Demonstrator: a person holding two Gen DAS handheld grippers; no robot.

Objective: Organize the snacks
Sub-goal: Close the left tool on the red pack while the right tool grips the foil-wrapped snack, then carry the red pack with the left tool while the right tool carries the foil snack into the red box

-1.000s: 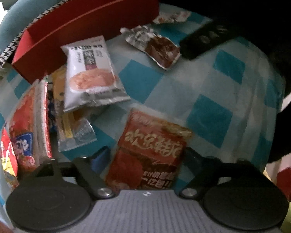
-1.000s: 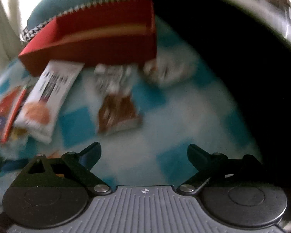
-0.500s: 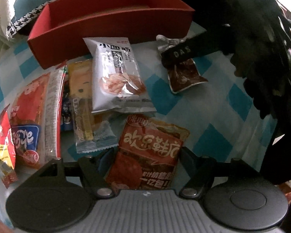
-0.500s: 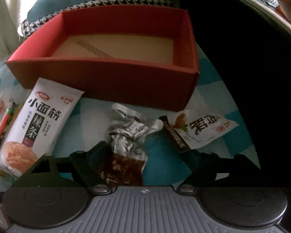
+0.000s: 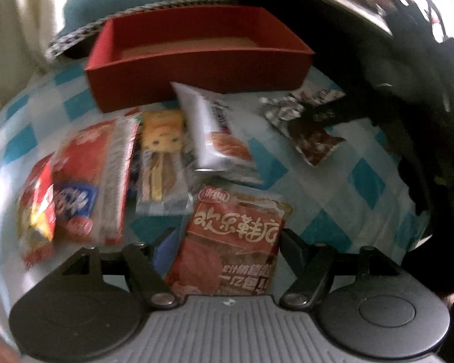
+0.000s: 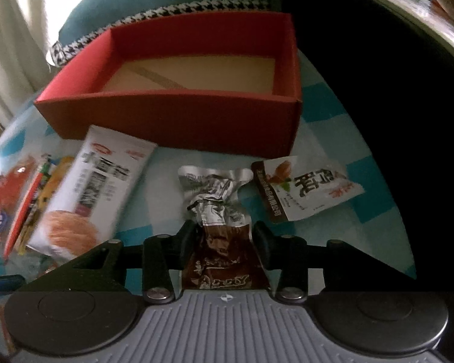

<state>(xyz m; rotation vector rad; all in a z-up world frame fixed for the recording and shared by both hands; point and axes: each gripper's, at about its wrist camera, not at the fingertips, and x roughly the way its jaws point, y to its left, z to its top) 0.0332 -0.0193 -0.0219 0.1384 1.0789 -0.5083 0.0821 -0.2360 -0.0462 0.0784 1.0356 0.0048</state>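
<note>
A: Left wrist view is smeared; the red packets (image 5: 75,193) at far left are unreadable.
B: The brown pouch (image 6: 224,260) has its lower end hidden under the right tongs' (image 6: 224,236) body.
A: Same for the red snack bag (image 5: 233,245): bottom hidden by the left tongs (image 5: 224,242).
B: The snack pile (image 6: 21,199) is blurred, cut at frame edge.

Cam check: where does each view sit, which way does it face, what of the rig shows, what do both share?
Left wrist: on the left tongs, looking steeply down over a red packet they hold toward the red box; fingers show.
Right wrist: on the right tongs, their jaws just closing on a brown packet, same box beyond.
Shared: box, white packet, checked cloth.
</note>
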